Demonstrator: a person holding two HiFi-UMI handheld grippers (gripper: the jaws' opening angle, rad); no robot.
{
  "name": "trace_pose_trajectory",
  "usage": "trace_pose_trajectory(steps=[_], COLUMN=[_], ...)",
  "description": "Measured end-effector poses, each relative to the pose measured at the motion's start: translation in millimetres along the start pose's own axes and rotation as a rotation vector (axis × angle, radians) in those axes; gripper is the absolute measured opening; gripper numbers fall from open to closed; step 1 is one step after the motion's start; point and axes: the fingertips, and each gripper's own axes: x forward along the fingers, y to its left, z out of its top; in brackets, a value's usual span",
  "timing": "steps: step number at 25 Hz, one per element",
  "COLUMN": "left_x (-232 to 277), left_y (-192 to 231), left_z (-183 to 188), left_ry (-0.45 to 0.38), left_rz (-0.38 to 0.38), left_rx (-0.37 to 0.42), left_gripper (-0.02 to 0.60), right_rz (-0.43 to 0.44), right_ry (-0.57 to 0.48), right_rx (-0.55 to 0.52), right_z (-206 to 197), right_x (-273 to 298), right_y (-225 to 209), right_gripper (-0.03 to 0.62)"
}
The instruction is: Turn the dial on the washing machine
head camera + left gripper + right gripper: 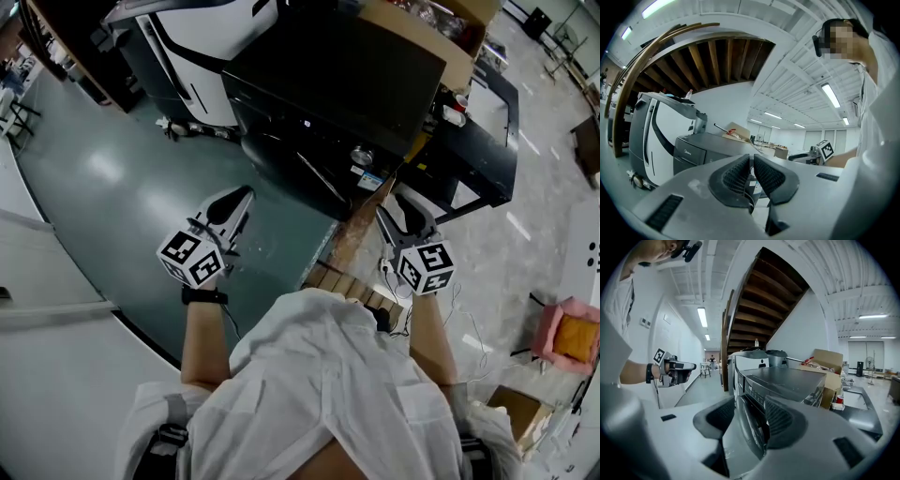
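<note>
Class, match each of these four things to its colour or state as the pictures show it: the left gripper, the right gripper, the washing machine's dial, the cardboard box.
Things:
1. left gripper
2. right gripper
3. dial
4. cardboard box

Descriptions:
A. brown, beside the washing machine
B. jaws apart, holding nothing
C. silver and round, on the machine's front
D. jaws together

Pairs: 1-D, 2-B, 3-C, 4-A
</note>
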Motion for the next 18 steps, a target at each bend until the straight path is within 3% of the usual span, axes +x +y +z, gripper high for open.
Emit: trace_pose_trajectory(steps=[7,18], left_x=[21.4,31.5], left_y=[23.0,38.5], left_z=[-10.4,-31.6], left_ry=[-0.007,-0.013], left_rz=[-0.017,0.022], left_rx=[-0.026,-0.109], left_gripper=[0.017,0.017], right_rz=[0.057,0.087], right_ry=[0.097,0.274], right_rx=[-0.038,-0.361], right_z=[-18.1,-22.5], right_x=[62.8,163.0], right_y=[7.3,-17.6], right_gripper=[0.225,0.255])
